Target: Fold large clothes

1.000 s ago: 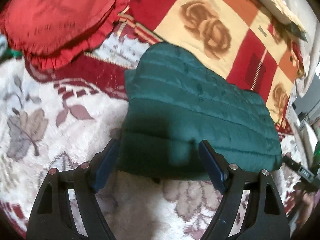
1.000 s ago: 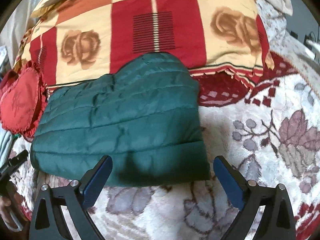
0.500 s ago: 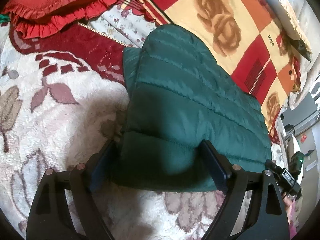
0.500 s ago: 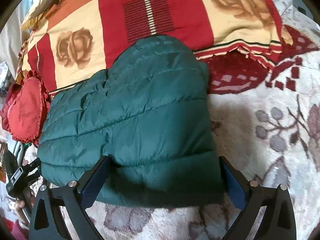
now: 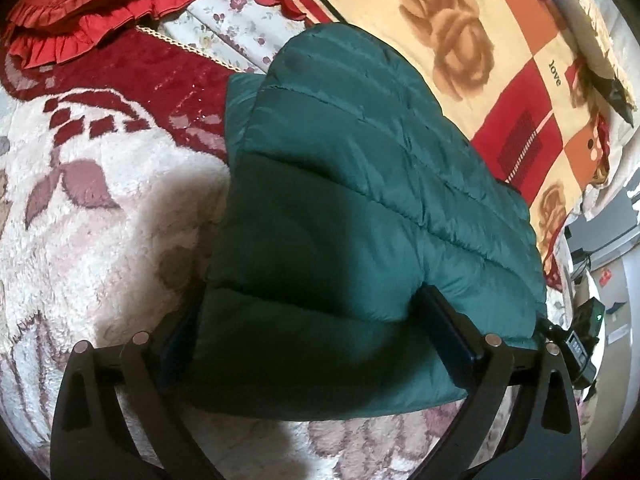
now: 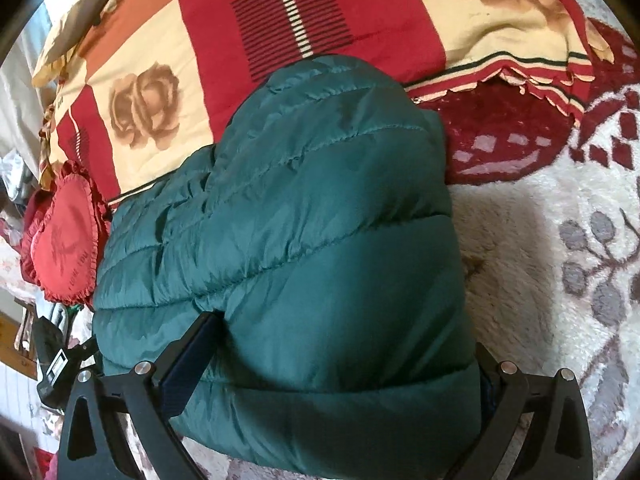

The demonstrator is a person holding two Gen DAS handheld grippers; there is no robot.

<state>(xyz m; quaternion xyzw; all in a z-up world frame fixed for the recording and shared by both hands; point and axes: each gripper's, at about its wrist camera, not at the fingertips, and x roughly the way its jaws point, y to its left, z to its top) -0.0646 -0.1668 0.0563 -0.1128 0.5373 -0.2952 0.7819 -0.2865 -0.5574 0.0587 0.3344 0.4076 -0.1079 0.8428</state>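
Two grippers straddle the near hem of the jacket, one at each end: the left gripper has its jaws spread wide with the padded edge bulging between them, one finger pressed against the fabric and the other mostly hidden behind it; the right gripper is likewise spread, its left finger dug into a quilted seam and its right one nearly buried under the hem. Neither has closed on the cloth yet — by my reading this is the moment just ahead of the pinch, with the jacket already folded into a thick green block on the rug. Next, I judge, both pairs must close on all the layers of that edge together, then lift and carry it away from the person to halve the bundle; puffy filling may slip or spring back, so a deep bite matters. Bare rug lies on both sides of the jacket, giving room to swing. Farther off, its rounded far end overlaps the rose blanket, and a red frilled cushion sits just beside its left end — little slack there. A small dark device shows at the right edge of the left view.
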